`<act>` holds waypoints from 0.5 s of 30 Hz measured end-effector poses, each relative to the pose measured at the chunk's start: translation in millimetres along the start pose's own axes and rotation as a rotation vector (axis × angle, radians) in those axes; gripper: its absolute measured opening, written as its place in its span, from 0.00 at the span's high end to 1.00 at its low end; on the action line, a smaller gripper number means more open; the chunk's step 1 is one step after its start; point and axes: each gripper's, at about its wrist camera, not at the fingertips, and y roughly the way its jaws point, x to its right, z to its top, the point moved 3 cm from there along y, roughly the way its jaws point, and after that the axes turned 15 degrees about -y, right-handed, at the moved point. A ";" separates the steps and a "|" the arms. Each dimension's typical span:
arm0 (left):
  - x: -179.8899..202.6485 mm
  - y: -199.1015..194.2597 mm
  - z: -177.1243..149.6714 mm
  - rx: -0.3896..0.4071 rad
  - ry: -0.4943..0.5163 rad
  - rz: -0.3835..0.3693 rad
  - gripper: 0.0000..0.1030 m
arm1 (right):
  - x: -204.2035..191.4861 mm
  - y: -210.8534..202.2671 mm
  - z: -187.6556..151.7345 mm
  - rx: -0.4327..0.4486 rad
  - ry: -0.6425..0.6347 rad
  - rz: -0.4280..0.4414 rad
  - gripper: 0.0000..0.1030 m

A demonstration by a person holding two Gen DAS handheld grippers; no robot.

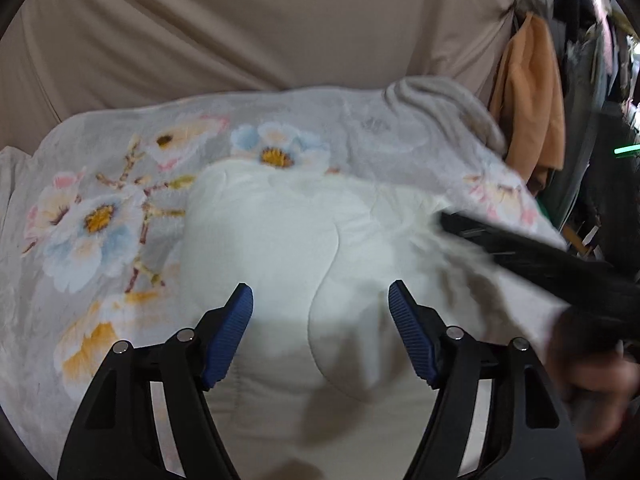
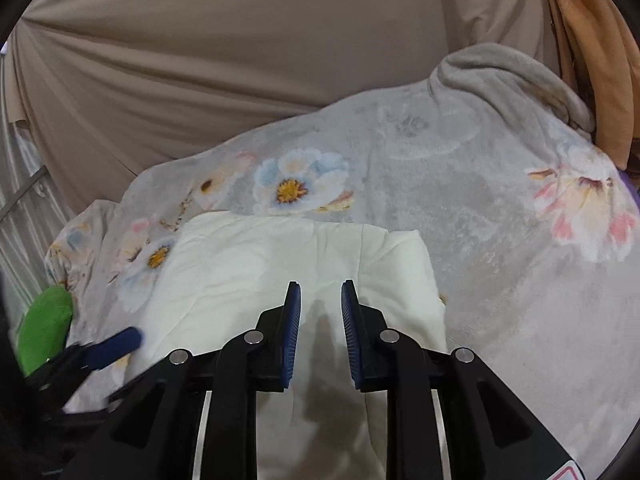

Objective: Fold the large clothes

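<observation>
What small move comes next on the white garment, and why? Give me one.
Probably lower the right tool onto the white garment and pinch its near part. Both tools hover over it with nothing between their pads: the left tool stands wide, the right narrow. The garment lies already folded over on the floral blanket.

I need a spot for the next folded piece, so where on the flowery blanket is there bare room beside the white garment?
Free: the grey floral fleece blanket right of the folded white quilted garment, up to the bunched grey blanket fold. Also a strip behind it. Crowded: its left side, with the left gripper and a green cloth.
</observation>
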 end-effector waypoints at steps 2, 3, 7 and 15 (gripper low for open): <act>-1.8 7.0 -7.4 0.022 0.017 0.042 0.34 | -10.6 -32.8 -11.2 -0.009 -0.044 0.003 0.80; -1.9 7.3 -9.1 0.031 0.022 0.049 0.33 | -15.0 -42.0 -18.1 -0.021 -0.061 0.006 0.80; -0.5 6.6 -13.3 0.054 0.037 0.064 0.33 | -26.2 -52.0 -63.7 -0.099 -0.085 0.011 0.80; -1.1 5.7 -20.3 0.052 0.050 0.072 0.32 | -29.2 -60.6 -81.9 -0.068 -0.050 -0.023 0.85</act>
